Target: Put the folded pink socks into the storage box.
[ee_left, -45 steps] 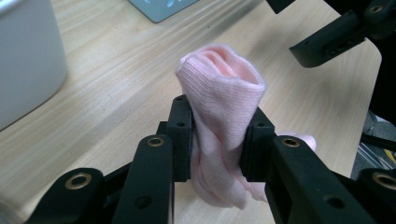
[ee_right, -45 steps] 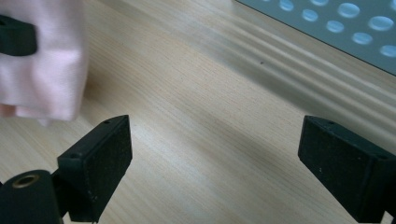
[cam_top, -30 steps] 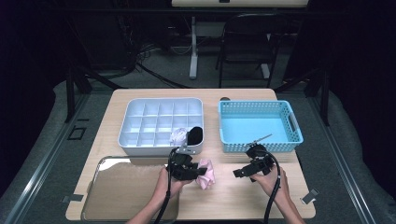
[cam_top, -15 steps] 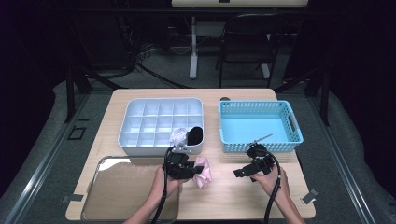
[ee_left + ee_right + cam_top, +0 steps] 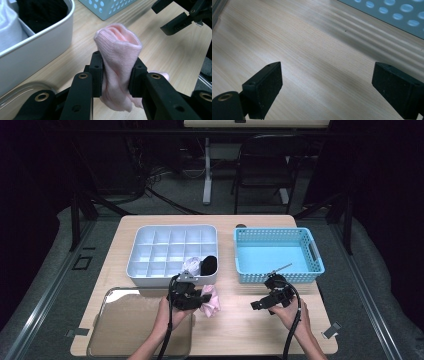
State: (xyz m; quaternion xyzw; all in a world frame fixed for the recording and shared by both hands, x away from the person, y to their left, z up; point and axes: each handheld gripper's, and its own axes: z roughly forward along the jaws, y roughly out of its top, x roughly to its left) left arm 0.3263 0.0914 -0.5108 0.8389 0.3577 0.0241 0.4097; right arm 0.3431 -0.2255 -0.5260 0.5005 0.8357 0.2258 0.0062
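A rolled pink sock [image 5: 117, 57] stands up between the jaws of my left gripper [image 5: 116, 75], which is shut on it just above the wooden table. From above, the pink sock [image 5: 211, 300] hangs beside the left gripper [image 5: 202, 297], in front of the grey compartment tray [image 5: 150, 270]. That tray holds a black sock [image 5: 209, 265] and a pale lilac sock [image 5: 191, 266] in its front right cells. My right gripper [image 5: 257, 304] hovers over bare wood near the blue basket [image 5: 300, 275]; its jaws [image 5: 327, 92] stand wide open with nothing between them.
A clear plastic lid [image 5: 130, 325] lies at the table's front left, under the left forearm. The blue basket's perforated wall [image 5: 392, 12] runs across the top of the right gripper view. A dark chair and cables stand on the floor beyond the table.
My left gripper with the pink sock has shifted slightly left and back toward the grey tray. The right gripper has stayed put.
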